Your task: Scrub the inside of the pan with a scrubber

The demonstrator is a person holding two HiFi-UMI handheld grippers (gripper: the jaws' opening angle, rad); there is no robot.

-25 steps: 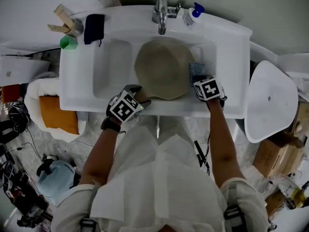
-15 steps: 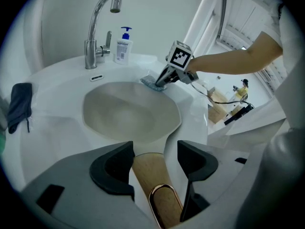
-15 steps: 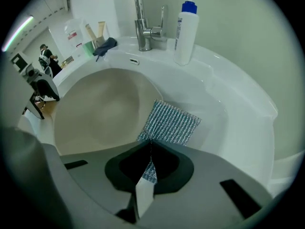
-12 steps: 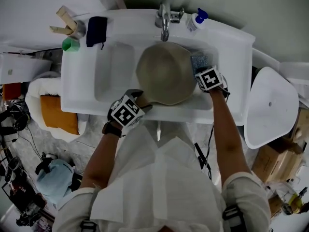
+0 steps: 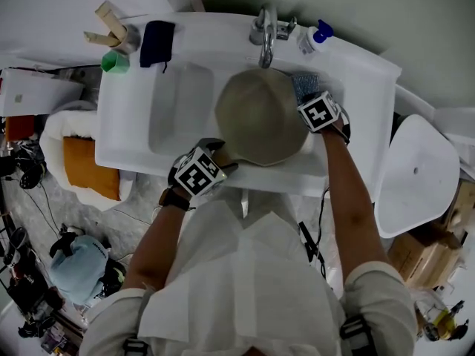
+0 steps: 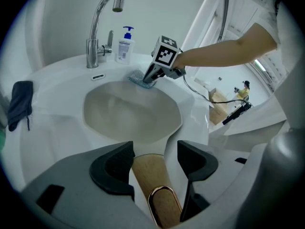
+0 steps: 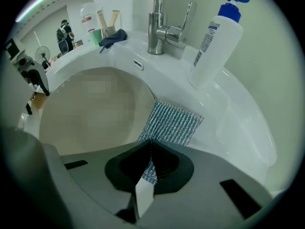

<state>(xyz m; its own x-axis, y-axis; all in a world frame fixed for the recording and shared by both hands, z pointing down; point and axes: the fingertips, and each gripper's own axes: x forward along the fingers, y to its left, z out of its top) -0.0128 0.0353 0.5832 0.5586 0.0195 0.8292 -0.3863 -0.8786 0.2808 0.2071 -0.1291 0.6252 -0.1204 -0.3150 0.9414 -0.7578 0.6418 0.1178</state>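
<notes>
Shifted up-frame, right gripper [image 7: 150, 148] pinches limp blue mesh scrubber [image 7: 174, 123]. Left gripper [image 6: 155, 160] clamps round beige pan [image 5: 260, 121] by its stiff wooden handle [image 6: 148, 178].

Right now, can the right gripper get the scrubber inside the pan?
Probably yes: the right gripper holds the scrubber at the far rim of the pan, with nothing over the bowl.

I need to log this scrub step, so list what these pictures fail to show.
Left gripper view: whether the left gripper presses the pan handle; a gap shows beside it, and the bottom edge cuts the handle off.
Head view: the right gripper covers most of the scrubber, so its contact with the pan is unclear.
Right gripper view: soap bottle print too small to read.
</notes>
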